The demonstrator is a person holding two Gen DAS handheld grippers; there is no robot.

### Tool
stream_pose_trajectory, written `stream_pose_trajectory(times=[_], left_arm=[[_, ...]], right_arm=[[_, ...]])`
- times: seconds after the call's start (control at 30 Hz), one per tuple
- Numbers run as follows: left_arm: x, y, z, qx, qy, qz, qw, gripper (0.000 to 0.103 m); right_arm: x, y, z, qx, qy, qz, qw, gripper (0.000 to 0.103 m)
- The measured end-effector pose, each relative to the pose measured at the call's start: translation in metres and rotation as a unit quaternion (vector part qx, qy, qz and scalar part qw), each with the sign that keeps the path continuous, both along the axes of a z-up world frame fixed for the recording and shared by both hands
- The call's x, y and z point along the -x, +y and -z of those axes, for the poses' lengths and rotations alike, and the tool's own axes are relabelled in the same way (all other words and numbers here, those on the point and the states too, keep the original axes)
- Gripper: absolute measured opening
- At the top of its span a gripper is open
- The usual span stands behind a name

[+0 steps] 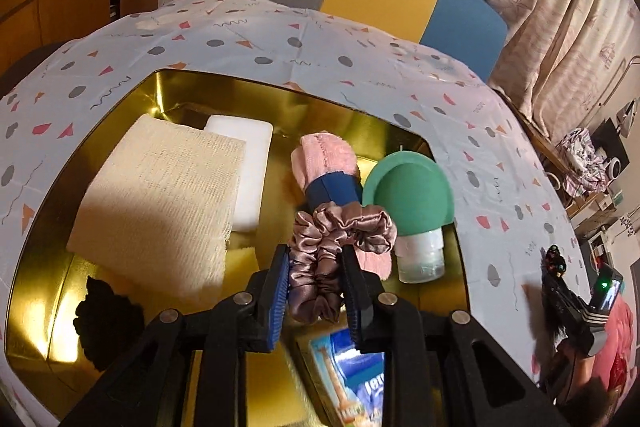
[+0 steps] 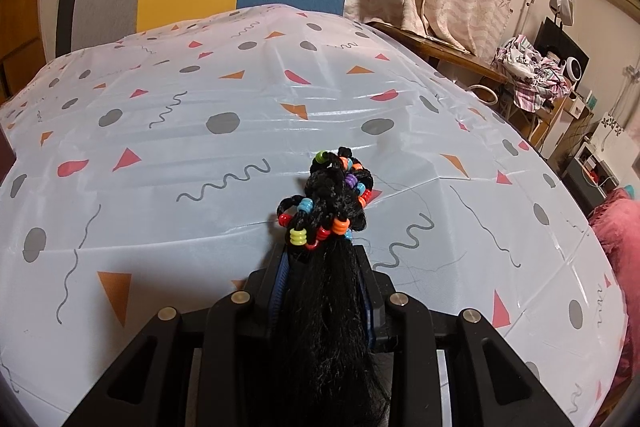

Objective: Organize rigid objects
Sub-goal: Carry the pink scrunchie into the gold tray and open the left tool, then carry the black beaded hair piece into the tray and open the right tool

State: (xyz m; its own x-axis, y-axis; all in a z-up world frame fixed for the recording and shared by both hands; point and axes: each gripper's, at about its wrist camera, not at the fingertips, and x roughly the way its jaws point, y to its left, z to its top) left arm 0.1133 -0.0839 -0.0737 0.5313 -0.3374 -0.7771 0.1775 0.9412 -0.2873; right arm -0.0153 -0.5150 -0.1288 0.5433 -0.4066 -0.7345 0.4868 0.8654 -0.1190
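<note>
Left tongs (image 1: 316,279) grasp a scrunchie (image 1: 340,227) above the gold tray (image 1: 100,99); right tongs (image 2: 324,275) grip a beaded hairpiece (image 2: 328,203) over the counter (image 2: 160,147). Next, I judge: release each where it belongs.

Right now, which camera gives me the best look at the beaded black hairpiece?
The right wrist view: the beaded black hairpiece sits centre frame, clamped in the right gripper, beads clear. The left wrist view shows it only small at the right edge, over the patterned tablecloth.
</note>
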Motion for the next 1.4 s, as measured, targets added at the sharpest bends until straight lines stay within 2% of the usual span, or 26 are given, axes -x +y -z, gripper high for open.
stream_pose_trajectory(times=[0.03, 0.1, 0.13, 0.2, 0.23, 0.43, 0.7, 1.03, 1.17, 1.4], left_arm=[[-0.001, 0.000, 0.000, -0.002, 0.001, -0.004, 1.0000, 0.034], [0.001, 0.000, -0.002, -0.006, -0.003, -0.007, 1.0000, 0.048], [0.004, 0.000, -0.004, -0.012, -0.009, -0.009, 0.9998, 0.051], [0.010, 0.002, -0.008, -0.022, -0.023, -0.008, 0.9995, 0.064], [0.014, 0.003, -0.010, -0.024, -0.029, -0.007, 0.9993, 0.066], [0.039, 0.014, -0.019, -0.013, -0.053, 0.002, 0.9985, 0.066], [0.063, 0.018, -0.021, -0.016, -0.063, 0.028, 0.9975, 0.066], [0.078, 0.023, -0.021, -0.003, -0.069, 0.044, 0.9966, 0.066], [0.084, 0.024, -0.023, -0.016, -0.083, 0.052, 0.9951, 0.066], [0.090, 0.042, -0.026, -0.010, -0.091, 0.051, 0.9945, 0.066]], right_arm=[[0.000, 0.000, 0.000, 0.000, 0.000, 0.000, 1.000, 0.031], [0.000, 0.000, 0.000, 0.002, 0.001, 0.000, 1.000, 0.031], [0.000, 0.001, 0.001, 0.003, 0.001, 0.000, 1.000, 0.031], [0.000, 0.001, 0.001, 0.004, 0.001, 0.000, 1.000, 0.031], [0.000, 0.001, 0.001, 0.004, 0.001, 0.000, 1.000, 0.031], [0.000, 0.008, -0.004, 0.016, -0.006, -0.013, 1.000, 0.030], [0.005, 0.053, -0.020, 0.036, -0.020, -0.101, 0.994, 0.030], [0.022, 0.106, -0.063, -0.039, -0.079, -0.145, 0.986, 0.030], [0.026, 0.135, -0.077, -0.059, -0.090, -0.173, 0.979, 0.030], [0.028, 0.193, -0.098, -0.093, -0.110, -0.224, 0.964, 0.030]])
